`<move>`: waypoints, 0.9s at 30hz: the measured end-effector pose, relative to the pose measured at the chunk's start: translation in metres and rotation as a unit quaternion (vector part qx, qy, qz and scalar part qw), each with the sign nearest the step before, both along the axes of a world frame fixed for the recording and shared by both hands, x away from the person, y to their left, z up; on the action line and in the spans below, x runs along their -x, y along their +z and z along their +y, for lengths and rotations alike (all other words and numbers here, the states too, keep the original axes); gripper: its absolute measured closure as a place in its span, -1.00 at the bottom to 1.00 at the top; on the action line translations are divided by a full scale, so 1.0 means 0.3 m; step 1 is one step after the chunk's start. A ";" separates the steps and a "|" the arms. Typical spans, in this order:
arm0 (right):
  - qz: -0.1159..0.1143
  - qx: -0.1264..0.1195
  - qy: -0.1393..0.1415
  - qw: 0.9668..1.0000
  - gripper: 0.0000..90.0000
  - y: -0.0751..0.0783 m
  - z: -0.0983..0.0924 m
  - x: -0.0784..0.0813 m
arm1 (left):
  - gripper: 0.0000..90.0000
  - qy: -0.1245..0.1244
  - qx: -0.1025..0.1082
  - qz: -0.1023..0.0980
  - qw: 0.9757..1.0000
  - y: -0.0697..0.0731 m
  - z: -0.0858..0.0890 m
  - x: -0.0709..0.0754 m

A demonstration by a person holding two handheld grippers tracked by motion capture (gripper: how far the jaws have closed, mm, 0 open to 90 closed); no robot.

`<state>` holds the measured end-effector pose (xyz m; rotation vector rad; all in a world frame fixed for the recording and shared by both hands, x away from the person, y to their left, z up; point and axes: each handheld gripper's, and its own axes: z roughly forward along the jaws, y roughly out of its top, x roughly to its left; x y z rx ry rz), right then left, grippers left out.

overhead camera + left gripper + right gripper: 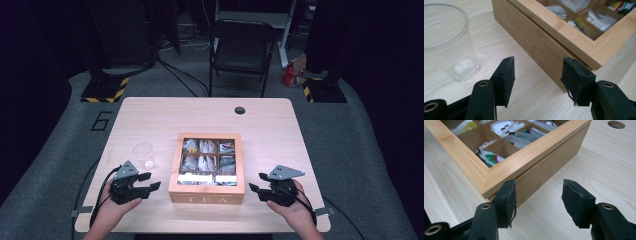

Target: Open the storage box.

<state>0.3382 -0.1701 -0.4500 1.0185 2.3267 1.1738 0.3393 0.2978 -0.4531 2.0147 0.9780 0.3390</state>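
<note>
Left tongs (152,181) and right tongs (256,182) hover half open and empty at the box's (206,194) near corners; the box sits mid-surface (150,115), a cup (143,154) just left of it

The tea box (206,192) is a square bamboo one with "TEA" on the front and a clear-window lid that's shut. You can see the compartments under it stuffed with white, grey and green tea bags. It sits flat on the table, right between the two sets of jaws. Its near left corner (564,82) is just ahead of the left jaws, its near right corner (487,195) just past the right ones, not touching either.
</note>
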 end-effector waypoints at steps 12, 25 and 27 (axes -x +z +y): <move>0.005 -0.005 0.011 1.000 -0.01 0.025 0.014 0.028 | -0.04 0.006 0.009 0.001 1.000 0.026 -0.003 0.017; 0.009 -0.011 0.018 1.000 0.03 0.016 0.022 0.059 | 0.06 -0.001 0.019 -0.001 1.000 0.026 -0.016 0.041; 0.015 -0.012 0.019 1.000 0.06 0.002 0.027 0.062 | 0.09 -0.001 0.021 -0.001 1.000 0.017 -0.022 0.043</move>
